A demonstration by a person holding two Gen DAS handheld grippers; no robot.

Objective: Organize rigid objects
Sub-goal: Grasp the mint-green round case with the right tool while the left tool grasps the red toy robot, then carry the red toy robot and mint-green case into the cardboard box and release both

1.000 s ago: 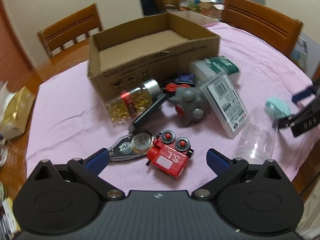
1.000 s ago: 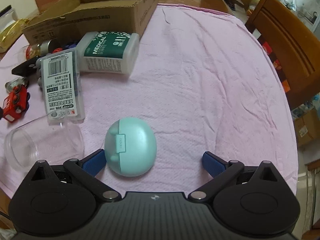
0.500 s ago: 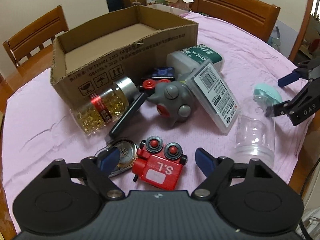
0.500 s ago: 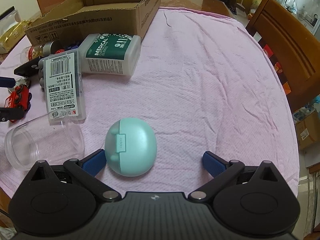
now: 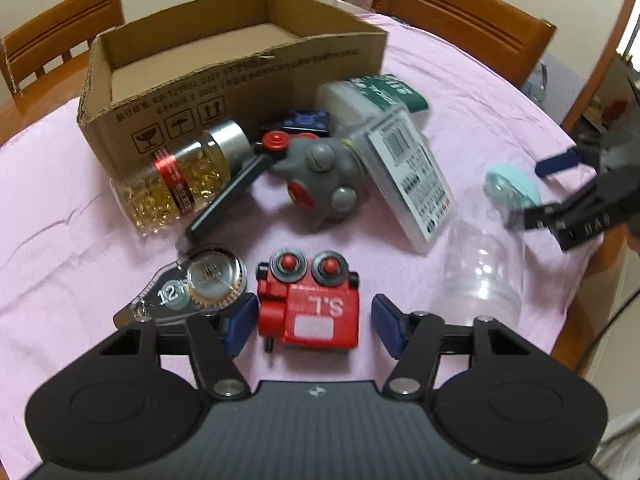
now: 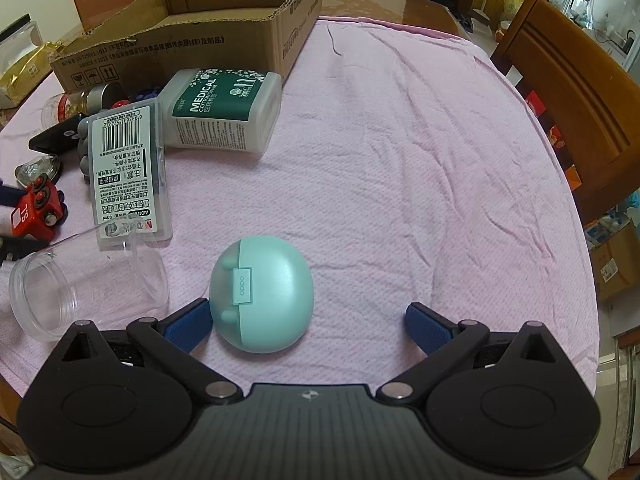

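A red toy block (image 5: 310,310) marked "S.L" lies on the pink cloth between the open fingers of my left gripper (image 5: 312,326); the fingers do not touch it. It also shows in the right wrist view (image 6: 36,210). A teal earbud case (image 6: 262,294) lies between the open fingers of my right gripper (image 6: 308,326), against the left finger; it also shows in the left wrist view (image 5: 514,186). An open cardboard box (image 5: 224,80) stands at the back, also seen in the right wrist view (image 6: 192,36).
A tape dispenser (image 5: 192,284), capsule bottle (image 5: 180,176), grey knobbed toy (image 5: 324,182), labelled clear case (image 6: 126,168), cotton swab box (image 6: 224,110) and clear jar (image 6: 86,280) lie on the cloth. Wooden chairs (image 6: 568,100) surround the table.
My left gripper has moved forward and down so the red block now sits between its fingers. My right gripper has edged slightly closer to the teal case.
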